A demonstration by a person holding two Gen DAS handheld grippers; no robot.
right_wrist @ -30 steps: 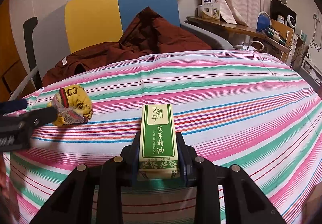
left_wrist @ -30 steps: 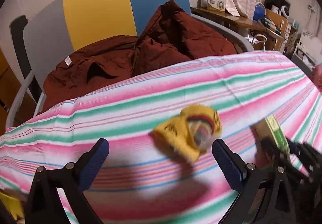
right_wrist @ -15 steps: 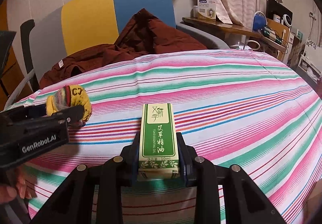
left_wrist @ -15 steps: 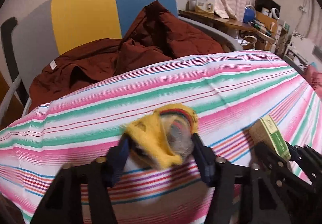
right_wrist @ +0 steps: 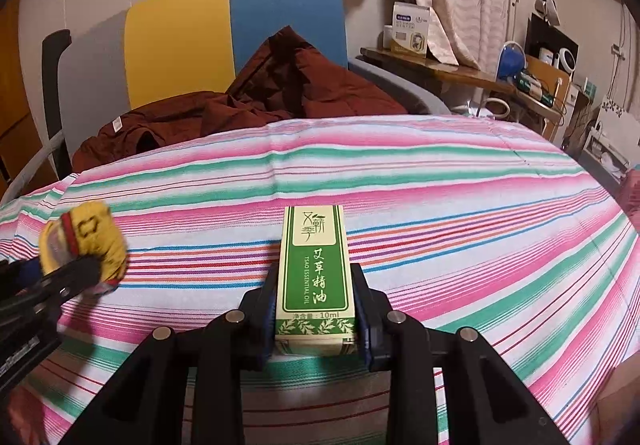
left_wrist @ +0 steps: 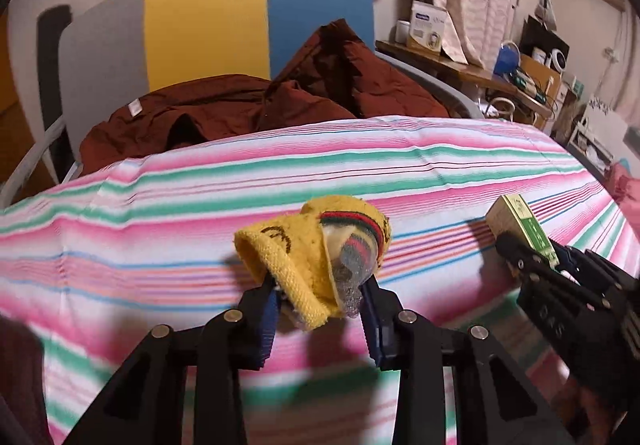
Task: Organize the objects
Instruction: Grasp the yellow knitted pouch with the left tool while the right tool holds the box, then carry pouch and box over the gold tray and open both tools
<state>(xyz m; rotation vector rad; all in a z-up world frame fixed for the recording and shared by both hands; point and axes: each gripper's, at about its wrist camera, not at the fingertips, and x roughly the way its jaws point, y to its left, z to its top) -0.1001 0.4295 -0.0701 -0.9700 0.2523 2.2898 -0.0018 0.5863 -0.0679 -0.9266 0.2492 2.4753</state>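
My left gripper (left_wrist: 320, 305) is shut on a yellow sock bundle (left_wrist: 316, 253) with red and green stripes, held just above the striped cloth (left_wrist: 360, 173). The bundle also shows at the left of the right wrist view (right_wrist: 86, 241). My right gripper (right_wrist: 316, 321) is shut on a green and cream essential oil box (right_wrist: 314, 269), held above the cloth. The box (left_wrist: 520, 225) and the right gripper show at the right of the left wrist view.
A chair (right_wrist: 224, 33) with a grey, yellow and blue back stands behind the cloth, with a dark red garment (right_wrist: 280, 93) piled on it. A cluttered wooden shelf (right_wrist: 480, 77) with boxes and a blue lamp is at the back right.
My left gripper closed on the yellow sock bundle and lifted it slightly off the cloth. My right gripper kept its hold on the box and stayed almost still.
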